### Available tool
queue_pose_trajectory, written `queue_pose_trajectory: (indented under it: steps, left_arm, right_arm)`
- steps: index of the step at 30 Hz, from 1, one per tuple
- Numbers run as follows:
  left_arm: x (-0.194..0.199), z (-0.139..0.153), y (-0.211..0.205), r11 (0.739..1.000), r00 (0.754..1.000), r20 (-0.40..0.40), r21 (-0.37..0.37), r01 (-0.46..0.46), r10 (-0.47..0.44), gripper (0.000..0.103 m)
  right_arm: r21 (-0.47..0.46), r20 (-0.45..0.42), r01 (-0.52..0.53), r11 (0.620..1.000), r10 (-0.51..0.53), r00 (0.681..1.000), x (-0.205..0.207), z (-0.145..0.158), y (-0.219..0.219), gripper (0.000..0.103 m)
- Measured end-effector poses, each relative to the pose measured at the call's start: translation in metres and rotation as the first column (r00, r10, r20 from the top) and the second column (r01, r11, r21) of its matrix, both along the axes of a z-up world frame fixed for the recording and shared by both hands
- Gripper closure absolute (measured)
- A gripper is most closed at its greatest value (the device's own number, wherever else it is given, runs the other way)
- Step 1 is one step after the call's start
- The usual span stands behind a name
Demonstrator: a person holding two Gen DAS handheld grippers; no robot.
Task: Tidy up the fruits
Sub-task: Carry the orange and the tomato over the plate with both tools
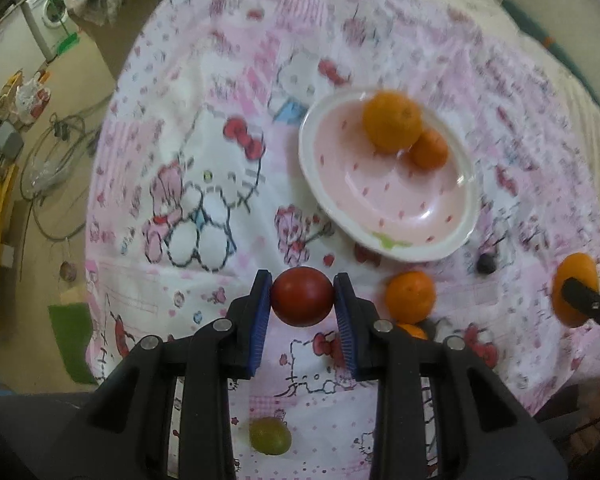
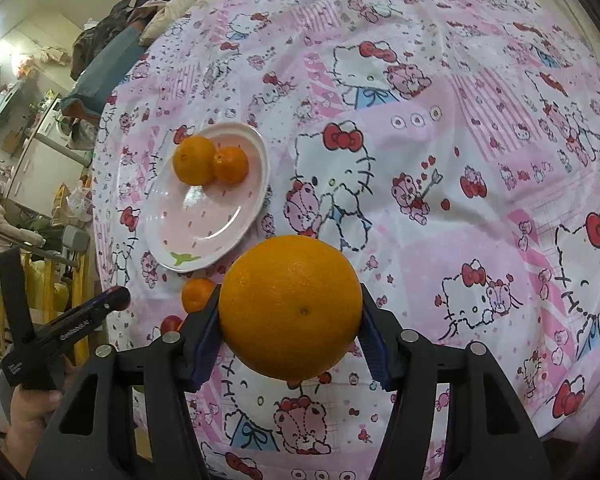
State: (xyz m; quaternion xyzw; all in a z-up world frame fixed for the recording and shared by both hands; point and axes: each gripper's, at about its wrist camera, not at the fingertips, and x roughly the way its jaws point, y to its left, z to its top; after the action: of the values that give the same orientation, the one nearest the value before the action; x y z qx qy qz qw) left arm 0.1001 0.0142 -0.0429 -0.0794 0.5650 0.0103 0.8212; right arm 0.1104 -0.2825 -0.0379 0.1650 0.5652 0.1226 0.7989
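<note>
- We find the right gripper (image 2: 290, 320) clamped on a large orange (image 2: 290, 307).
- We note a pink plate (image 2: 204, 224) bearing two smaller oranges (image 2: 210, 161), touching.

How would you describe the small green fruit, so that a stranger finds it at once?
Start at the pink plate on the cartoon-print cloth. Come toward the camera, past the left gripper holding a dark red fruit. The green fruit lies alone beneath it, the only green one among oranges.
</note>
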Motion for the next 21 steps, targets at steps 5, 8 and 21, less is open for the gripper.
queue_pose_trajectory:
  steps: [5,8,21]
  left_arm:
    - [0.003,0.019,-0.001,1.000,0.998,0.058,-0.017,-0.010,0.011,0.076]
    - [0.007,0.027,0.001,1.000,0.998,0.060,-0.026,-0.010,0.011,0.076]
    - [0.037,0.045,-0.007,0.998,0.996,0.062,-0.002,0.060,-0.060,0.076]
  right_arm:
    - [0.016,0.045,-0.031,0.999,0.030,0.999,0.001,0.014,0.012,0.040]
    - [0.037,0.071,-0.043,0.998,0.041,0.997,0.004,0.022,0.018,0.040]
    - [0.095,0.115,-0.056,0.994,0.045,0.992,0.037,0.039,0.040,0.040]
